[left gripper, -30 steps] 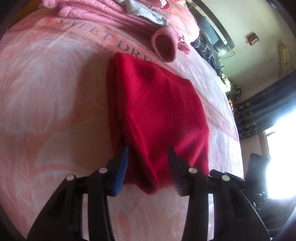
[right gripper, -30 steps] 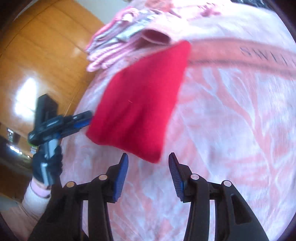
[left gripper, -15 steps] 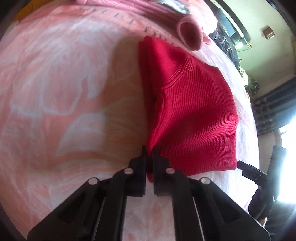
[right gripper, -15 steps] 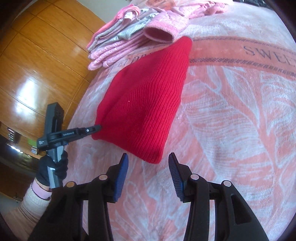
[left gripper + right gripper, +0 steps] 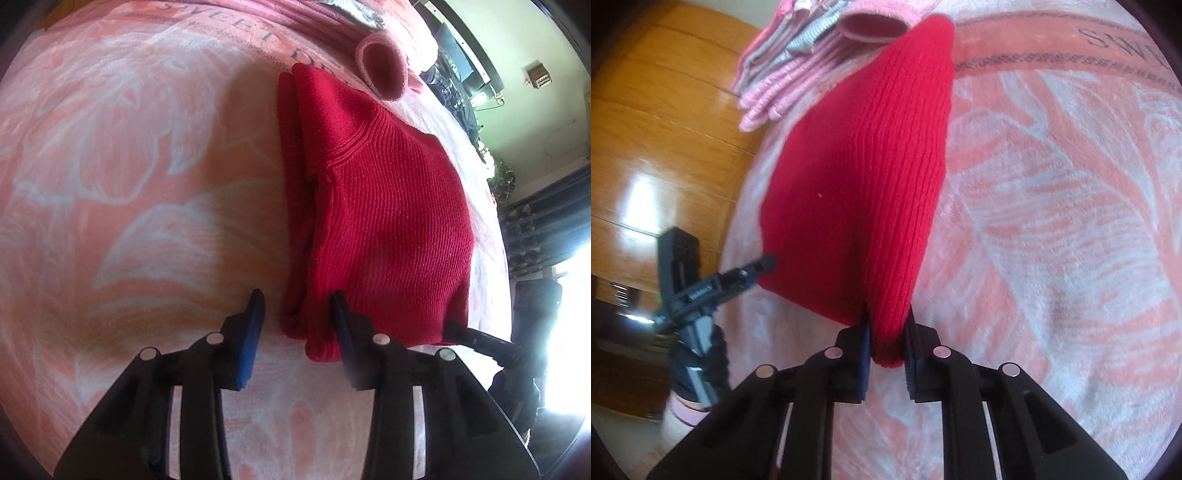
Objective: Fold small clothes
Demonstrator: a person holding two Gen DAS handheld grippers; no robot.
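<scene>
Left claw (image 5: pixel 297 314) spread wide, blue pads either side of the near corner of a folded red sweater (image 5: pixel 373 206), gripping nothing. Right claw (image 5: pixel 886 341) narrowed around the other near corner of that sweater (image 5: pixel 864 177), knit bunched between its pads and touching both; closed on the cloth as far as can be seen. Seen from the right wrist, left claw (image 5: pixel 764 261) out at the sweater's far edge, held in a gloved hand (image 5: pixel 698 365) with a pink cuff below. Seen from the left wrist, right claw's tip (image 5: pixel 452 326) at the sweater's lower right corner. Sweater lying flat on a pink blanket (image 5: pixel 147 184) with pale leaf patterns and printed letters. Beyond its far end, a pile of pink clothes (image 5: pixel 798 62), one rolled cuff just touching the red knit. Wooden panelling (image 5: pixel 665 129) behind.
</scene>
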